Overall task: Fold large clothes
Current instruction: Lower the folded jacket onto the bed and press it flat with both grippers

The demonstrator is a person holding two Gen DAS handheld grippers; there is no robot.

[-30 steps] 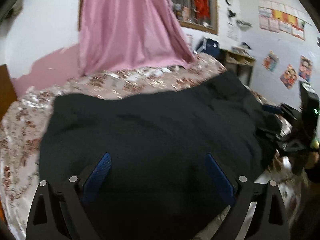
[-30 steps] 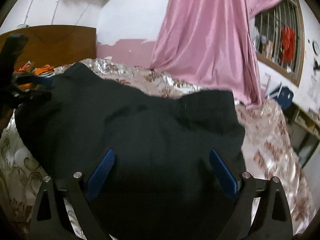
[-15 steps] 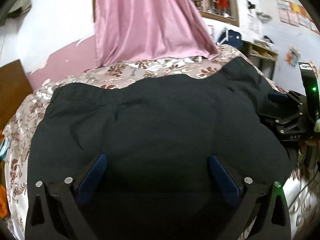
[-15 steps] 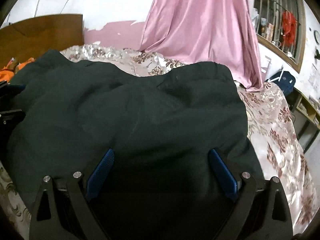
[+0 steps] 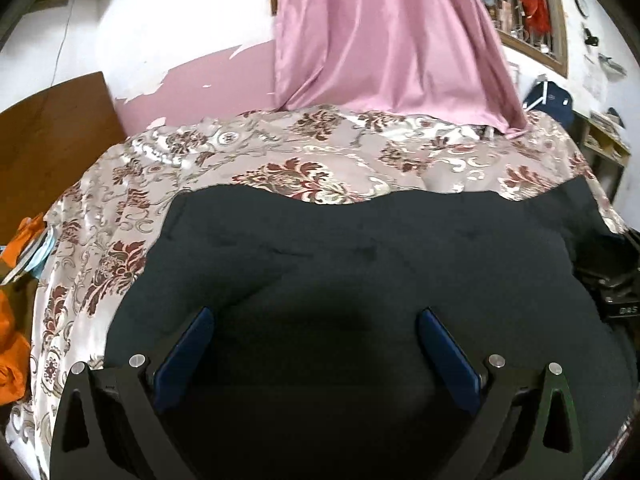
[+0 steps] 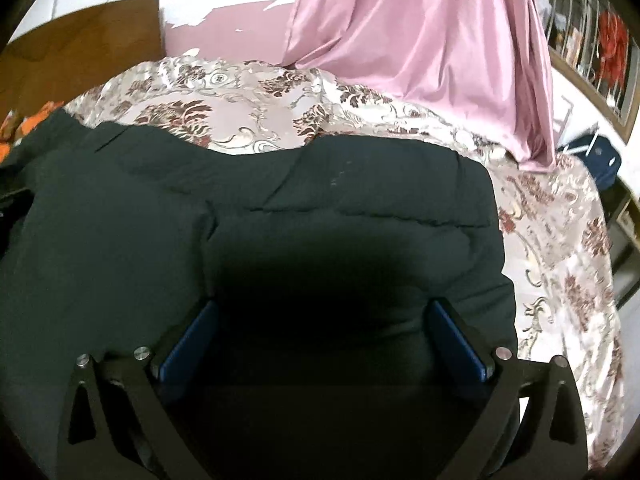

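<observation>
A dark green garment [image 5: 360,264] lies spread on a floral bedspread [image 5: 280,160], filling the space ahead of and beneath both sets of fingers. The left gripper [image 5: 316,344] stands wide, gripping nothing. The right gripper [image 6: 324,336] is opening wide, only flat cloth lying between its blue pads [image 6: 456,340].

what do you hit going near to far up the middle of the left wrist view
left gripper, jaws wide with nothing pinched → dark garment lying spread out → floral bedspread → pink curtain hanging at the far edge of the bed
</observation>
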